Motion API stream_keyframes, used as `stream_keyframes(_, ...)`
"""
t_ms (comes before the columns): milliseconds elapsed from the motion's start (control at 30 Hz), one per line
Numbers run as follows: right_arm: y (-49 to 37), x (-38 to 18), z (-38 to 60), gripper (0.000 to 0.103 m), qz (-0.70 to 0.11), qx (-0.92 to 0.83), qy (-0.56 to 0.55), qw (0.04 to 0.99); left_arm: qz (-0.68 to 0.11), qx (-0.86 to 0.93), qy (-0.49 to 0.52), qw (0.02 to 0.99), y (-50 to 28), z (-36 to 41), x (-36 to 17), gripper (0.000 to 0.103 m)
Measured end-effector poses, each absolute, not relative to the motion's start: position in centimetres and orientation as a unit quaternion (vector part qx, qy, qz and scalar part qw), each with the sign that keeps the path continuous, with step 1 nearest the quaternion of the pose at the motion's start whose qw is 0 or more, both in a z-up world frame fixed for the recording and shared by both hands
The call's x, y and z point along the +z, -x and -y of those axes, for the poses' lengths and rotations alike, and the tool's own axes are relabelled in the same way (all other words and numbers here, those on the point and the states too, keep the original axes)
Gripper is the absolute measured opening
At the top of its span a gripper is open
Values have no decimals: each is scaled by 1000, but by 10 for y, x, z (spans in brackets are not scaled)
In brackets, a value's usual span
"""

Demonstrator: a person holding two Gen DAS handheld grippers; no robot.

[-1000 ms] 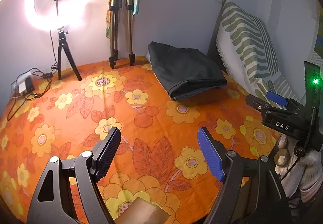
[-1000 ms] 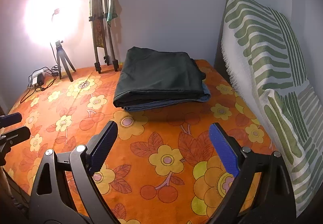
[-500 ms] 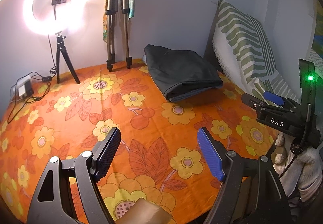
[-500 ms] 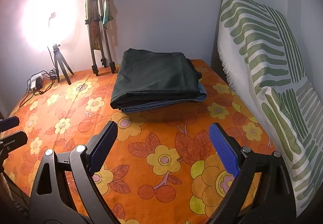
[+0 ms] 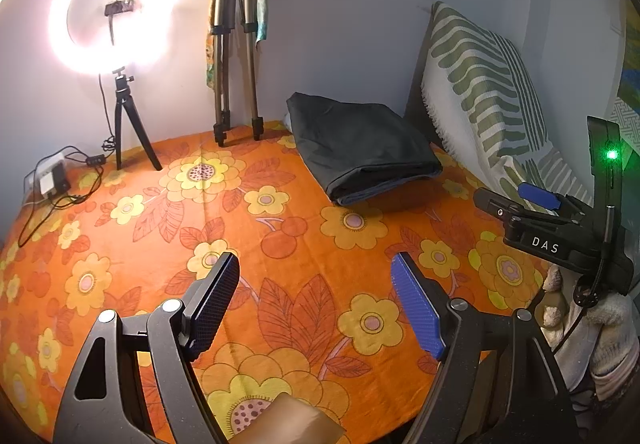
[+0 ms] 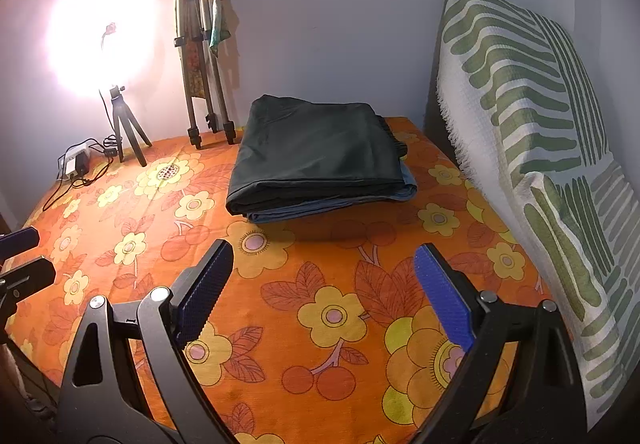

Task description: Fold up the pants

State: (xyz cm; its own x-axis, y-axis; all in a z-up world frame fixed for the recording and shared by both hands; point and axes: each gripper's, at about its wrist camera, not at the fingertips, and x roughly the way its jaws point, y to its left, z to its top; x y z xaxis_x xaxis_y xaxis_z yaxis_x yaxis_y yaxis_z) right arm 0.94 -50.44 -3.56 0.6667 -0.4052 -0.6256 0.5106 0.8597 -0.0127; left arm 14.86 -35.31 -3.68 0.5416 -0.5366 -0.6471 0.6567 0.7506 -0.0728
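Both views have drifted; folded pants lie widthwise, fold frontward

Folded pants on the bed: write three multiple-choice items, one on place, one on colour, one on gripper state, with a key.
1. Where do the folded pants lie?
A. on the floor
B. at the far side of the orange floral bedspread, near the wall
C. on the striped pillow

2. What colour is the top garment?
A. dark grey-green
B. red
C. white

3. How are the left gripper and right gripper?
A. both shut on cloth
B. one holds the pants
C. both open, holding nothing

Key: B, the stack sits by the wall; A, its top layer is dark; C, bedspread shows between both pairs of fingers.
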Motion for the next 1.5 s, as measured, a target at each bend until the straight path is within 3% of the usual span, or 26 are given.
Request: stream_keyframes(1500, -10, -34, 499, 94, -321, -248, -87, 910, -332, -341, -89, 875, -148, 352, -34, 78)
